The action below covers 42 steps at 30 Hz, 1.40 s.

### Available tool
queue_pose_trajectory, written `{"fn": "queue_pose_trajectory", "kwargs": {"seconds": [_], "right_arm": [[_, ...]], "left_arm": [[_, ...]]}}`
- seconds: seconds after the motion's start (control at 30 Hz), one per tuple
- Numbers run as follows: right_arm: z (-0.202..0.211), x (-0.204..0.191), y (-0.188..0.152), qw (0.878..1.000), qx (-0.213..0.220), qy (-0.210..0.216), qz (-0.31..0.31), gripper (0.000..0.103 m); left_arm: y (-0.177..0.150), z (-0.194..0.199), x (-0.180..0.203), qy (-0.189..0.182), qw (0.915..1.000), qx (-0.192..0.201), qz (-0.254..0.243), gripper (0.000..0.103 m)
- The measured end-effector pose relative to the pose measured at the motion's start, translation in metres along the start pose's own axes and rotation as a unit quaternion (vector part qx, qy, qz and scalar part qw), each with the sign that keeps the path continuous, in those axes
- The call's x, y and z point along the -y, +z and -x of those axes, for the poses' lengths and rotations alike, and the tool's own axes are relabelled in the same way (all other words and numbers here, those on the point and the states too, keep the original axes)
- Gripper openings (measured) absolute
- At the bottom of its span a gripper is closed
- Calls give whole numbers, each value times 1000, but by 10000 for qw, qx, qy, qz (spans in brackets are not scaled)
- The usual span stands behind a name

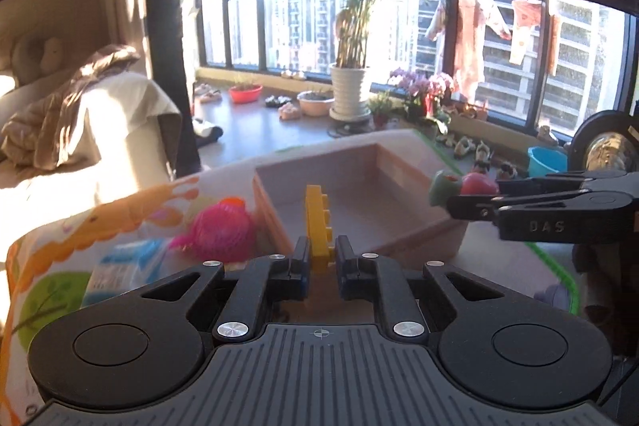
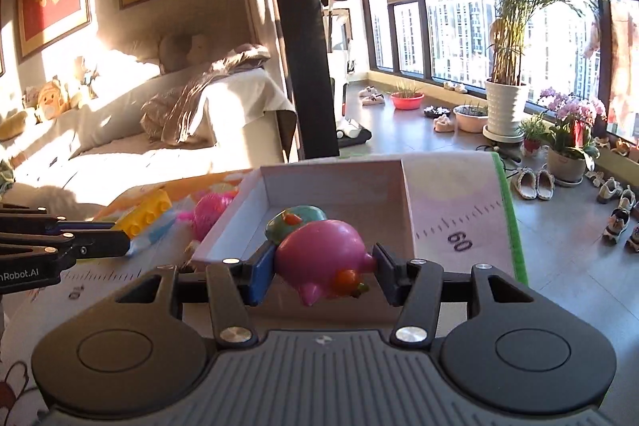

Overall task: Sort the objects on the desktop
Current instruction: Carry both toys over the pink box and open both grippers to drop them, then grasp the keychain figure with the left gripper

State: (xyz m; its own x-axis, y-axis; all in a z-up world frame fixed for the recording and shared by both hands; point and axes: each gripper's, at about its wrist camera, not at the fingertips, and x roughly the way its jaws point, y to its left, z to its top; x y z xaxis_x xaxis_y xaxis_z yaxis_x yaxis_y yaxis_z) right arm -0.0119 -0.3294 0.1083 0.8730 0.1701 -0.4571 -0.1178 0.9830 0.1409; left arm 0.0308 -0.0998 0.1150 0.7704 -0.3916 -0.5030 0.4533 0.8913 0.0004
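Observation:
My left gripper (image 1: 318, 260) is shut on a yellow toy brick (image 1: 317, 226), held upright at the near edge of the shallow white box (image 1: 415, 162). The brick also shows in the right wrist view (image 2: 145, 212). My right gripper (image 2: 324, 268) is shut on a pink pig toy (image 2: 325, 258) with a green-teal part (image 2: 293, 222), held over the near edge of the box (image 2: 335, 182). In the left wrist view the right gripper (image 1: 453, 204) holds the toy (image 1: 475, 184) above the box's right rim.
A pink spiky ball (image 1: 223, 230) and a blue-white pack (image 1: 127, 262) lie left of the box on the patterned mat (image 1: 60, 286). The mat's green border (image 2: 507, 214) marks the table's right edge. A sofa and potted plants stand beyond.

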Motion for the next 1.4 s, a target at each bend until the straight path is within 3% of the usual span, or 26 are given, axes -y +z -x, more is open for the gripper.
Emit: {"fn": "queue_pose_trajectory", "kwargs": {"seconds": [0.07, 0.13, 0.2, 0.27, 0.37, 0.43, 0.53, 0.57, 0.63, 0.77, 0.83, 1.0, 1.13, 1.3, 1.4], "right_arm": [[-23, 7, 16, 9999, 1, 110, -112, 54], [-47, 13, 28, 9997, -129, 154, -167, 59], [-57, 16, 32, 9998, -106, -151, -78, 61], [-57, 19, 30, 9990, 52, -435, 99, 63], [-68, 32, 24, 9954, -19, -953, 29, 64], [-84, 38, 17, 9941, -296, -1035, -122, 63], [-104, 34, 6, 9936, -683, -846, -302, 63], [-109, 29, 3, 9936, -744, -778, -352, 68], [-116, 11, 0, 9934, -695, -899, -167, 73], [-129, -14, 1, 9962, -720, -485, 19, 72], [-128, -26, 3, 9964, -663, -520, 122, 72], [-99, -38, 1, 9970, -407, -635, 171, 72], [-75, -41, -7, 9977, -459, -487, -53, 72], [-55, -60, -18, 9978, -658, 6, 54, 72], [-53, -72, -25, 9968, -769, 167, 173, 72]], "left_arm": [[15, -30, 0, -196, 9997, -30, 130, 21], [19, -55, -5, 32, 9994, -215, 275, 26], [10, -58, -15, 157, 9985, -319, 427, 42], [-8, -51, -24, 251, 9980, -337, 482, 75], [-42, -34, -36, 619, 9965, -367, 426, 92], [-62, -21, -46, 691, 9957, -469, 405, 96], [-86, -9, -59, 787, 9934, -665, 511, 96], [-92, -7, -63, 808, 9926, -714, 563, 96], [-101, -3, -70, 799, 9912, -799, 695, 96], [-107, -6, -80, 788, 9891, -876, 888, 96], [-107, -10, -82, 801, 9887, -865, 923, 95], [-98, -30, -85, 917, 9870, -921, 945, 83], [-96, -37, -80, 947, 9882, -937, 753, 53], [-105, -20, -57, 319, 9936, -947, 536, 53], [-107, -11, -48, -335, 9938, -910, 543, 61]]}}
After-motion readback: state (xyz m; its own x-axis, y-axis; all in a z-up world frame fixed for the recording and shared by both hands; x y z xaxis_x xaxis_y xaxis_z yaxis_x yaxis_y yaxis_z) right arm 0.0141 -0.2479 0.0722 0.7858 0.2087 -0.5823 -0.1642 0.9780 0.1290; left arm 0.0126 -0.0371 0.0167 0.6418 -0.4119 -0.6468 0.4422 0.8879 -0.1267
